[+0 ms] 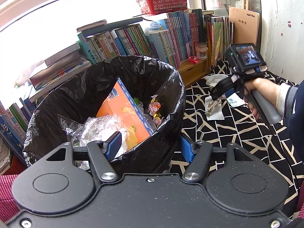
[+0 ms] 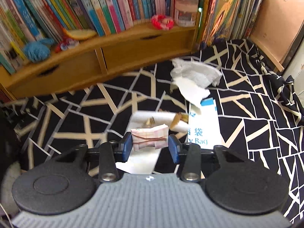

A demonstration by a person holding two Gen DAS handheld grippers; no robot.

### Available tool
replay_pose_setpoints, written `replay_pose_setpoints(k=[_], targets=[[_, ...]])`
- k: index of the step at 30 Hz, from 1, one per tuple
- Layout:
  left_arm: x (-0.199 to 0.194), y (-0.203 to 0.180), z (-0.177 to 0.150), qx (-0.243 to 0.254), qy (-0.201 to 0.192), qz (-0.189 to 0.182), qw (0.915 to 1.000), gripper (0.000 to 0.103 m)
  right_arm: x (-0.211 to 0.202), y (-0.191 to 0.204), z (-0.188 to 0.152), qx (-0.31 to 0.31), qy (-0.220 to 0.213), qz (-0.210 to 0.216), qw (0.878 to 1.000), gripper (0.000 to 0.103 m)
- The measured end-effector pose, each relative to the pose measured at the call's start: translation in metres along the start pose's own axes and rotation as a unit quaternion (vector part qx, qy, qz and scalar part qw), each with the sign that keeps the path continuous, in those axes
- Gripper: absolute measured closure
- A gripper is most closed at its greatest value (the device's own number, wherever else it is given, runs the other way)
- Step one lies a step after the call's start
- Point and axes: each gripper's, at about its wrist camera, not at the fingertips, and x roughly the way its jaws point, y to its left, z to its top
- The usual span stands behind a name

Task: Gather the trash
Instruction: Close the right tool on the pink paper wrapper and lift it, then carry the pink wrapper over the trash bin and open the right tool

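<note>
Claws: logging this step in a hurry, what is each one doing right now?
Left claw: shut on the bin rim, liner included.
Right claw: shut on a pink folded wrapper, off the cloth.

One lined bin [image 1: 106, 102] holds one orange box [image 1: 123, 112] and a few candy wrappers [image 1: 154, 110]. On the cloth [image 2: 256, 125] lie one tissue [image 2: 193, 76], one white bag [image 2: 203, 125] and one pink packet [image 2: 150, 136]. Two grippers [image 1: 150, 148] [image 2: 150, 146] show.
</note>
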Motion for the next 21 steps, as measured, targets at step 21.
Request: replay_pose_setpoints(k=[21], targets=[[-0.002, -0.003, -0.001, 0.003, -0.001, 0.004, 1.0000, 0.041, -0.150, 0.064, 0.025, -0.053, -0.223, 0.158, 0.961, 0.054]])
